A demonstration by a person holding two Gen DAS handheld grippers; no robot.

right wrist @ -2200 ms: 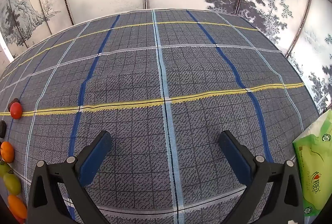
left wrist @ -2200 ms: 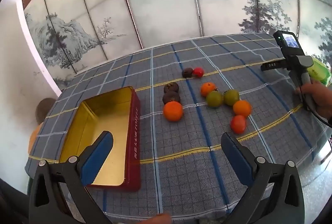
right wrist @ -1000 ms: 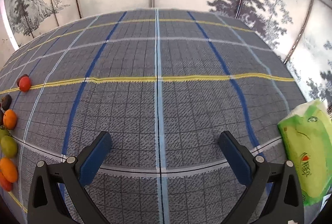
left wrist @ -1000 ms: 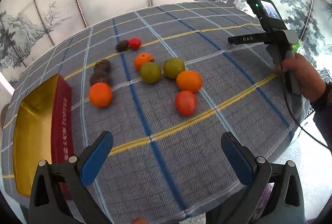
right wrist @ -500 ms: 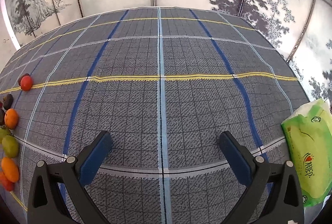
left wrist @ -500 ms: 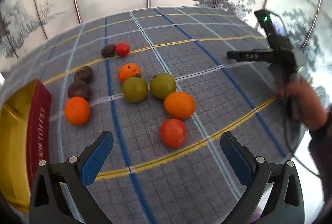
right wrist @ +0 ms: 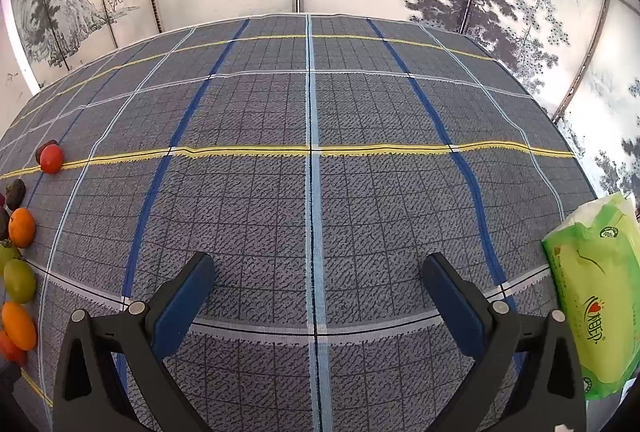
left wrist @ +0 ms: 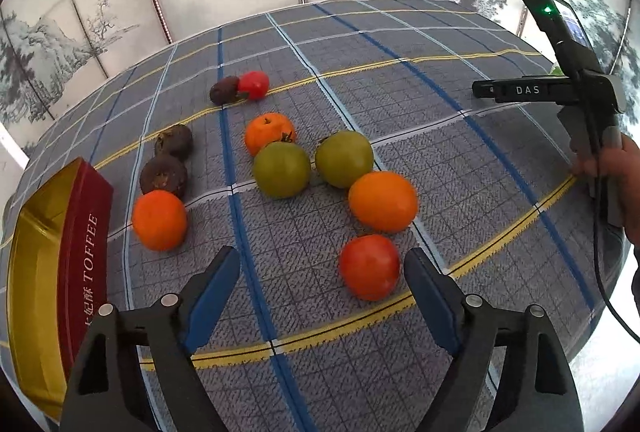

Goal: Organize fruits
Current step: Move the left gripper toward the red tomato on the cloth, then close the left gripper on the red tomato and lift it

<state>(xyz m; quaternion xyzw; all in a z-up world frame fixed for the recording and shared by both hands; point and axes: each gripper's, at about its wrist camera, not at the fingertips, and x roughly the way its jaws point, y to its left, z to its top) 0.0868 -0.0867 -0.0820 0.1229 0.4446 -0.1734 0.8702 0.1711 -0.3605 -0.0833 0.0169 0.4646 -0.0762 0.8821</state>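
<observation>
Fingers (left wrist: 212, 288) on the left gripper (left wrist: 322, 282) are spread wide, holding nothing, with the red tomato (left wrist: 369, 267) sitting just inside the right one. All the fruit sits on the cloth right of the toffee tin (left wrist: 86, 232), which looks empty as far as I can see, so I'd say nothing's sorted yet.

Right view: right gripper (right wrist: 316, 290) gapes wide too, empty, over bare cloth, fruit far left of it.

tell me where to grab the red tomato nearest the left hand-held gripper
Grip the red tomato across its widest middle, coming from the near side with the open left hand-held gripper. It is round, sits alone on the cloth, and both flanks look free, though the orange fruit lies just behind.
</observation>
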